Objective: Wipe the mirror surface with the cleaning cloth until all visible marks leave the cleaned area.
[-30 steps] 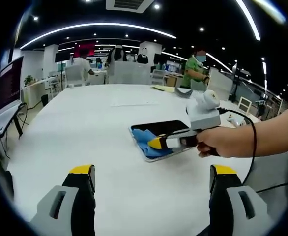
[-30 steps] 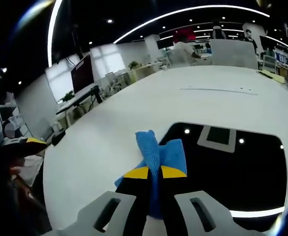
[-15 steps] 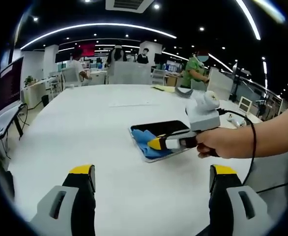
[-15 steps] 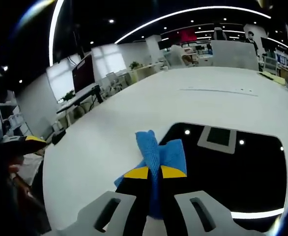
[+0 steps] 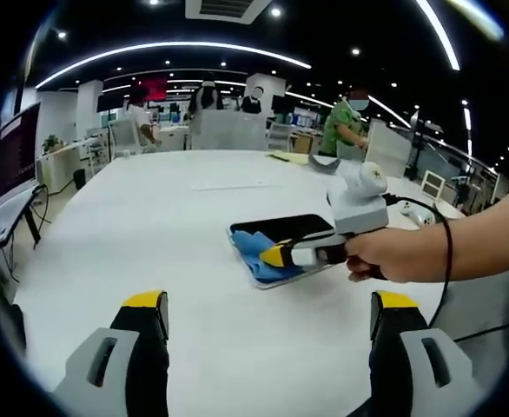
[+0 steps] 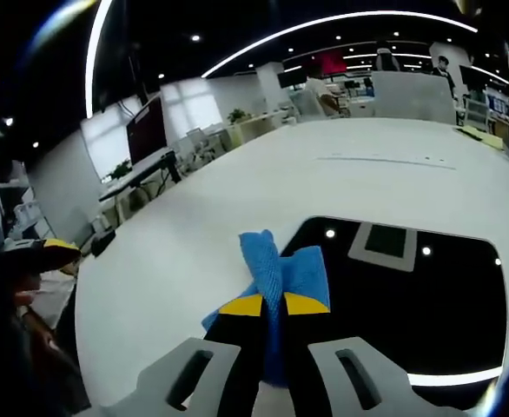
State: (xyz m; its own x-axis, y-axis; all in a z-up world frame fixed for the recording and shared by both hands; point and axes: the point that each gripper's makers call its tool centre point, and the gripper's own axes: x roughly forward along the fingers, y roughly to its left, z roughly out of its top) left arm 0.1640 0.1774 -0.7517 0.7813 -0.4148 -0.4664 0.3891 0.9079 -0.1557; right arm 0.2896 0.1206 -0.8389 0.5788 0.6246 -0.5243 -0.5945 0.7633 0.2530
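- Almost nothing changes over the last second: right gripper point(image 6: 264, 306) stays clamped on the blue cleaning cloth point(image 6: 282, 269), same spot at the mirror's point(image 6: 419, 295) near-left corner; in the left gripper view the mirror point(image 5: 280, 228) and cloth point(image 5: 256, 248) shift only a hair.
- Judgement: wiping is paused or barely creeping, so little of the glass looks covered yet; most of the dark surface lies beyond the cloth.
- Right jaws are pressed together with a fold of cloth pinched between the yellow tips; the rest of the cloth bunches ahead, part on the mirror, part on the white table point(image 6: 237, 200).
- Left gripper point(image 5: 267, 304) hangs well back from the mirror over bare table; jaws wide apart, holding nothing.
- Mirror lies flat toward the table's right side, well in from the far edge; reflects ceiling lights and a vent panel. Can't tell any marks on it at this size.
- A hand point(image 5: 392, 254) holds the right gripper point(image 5: 276, 254), cable trailing off toward the table's right edge.
- Around: a small yellow item point(image 5: 287, 156) and a dark grey object point(image 5: 322, 162) near the far edge, well apart from the mirror; people stand beyond the table.
- Nothing sits in the wipe path; only risk, I judge, is the unheld mirror sliding under a push.
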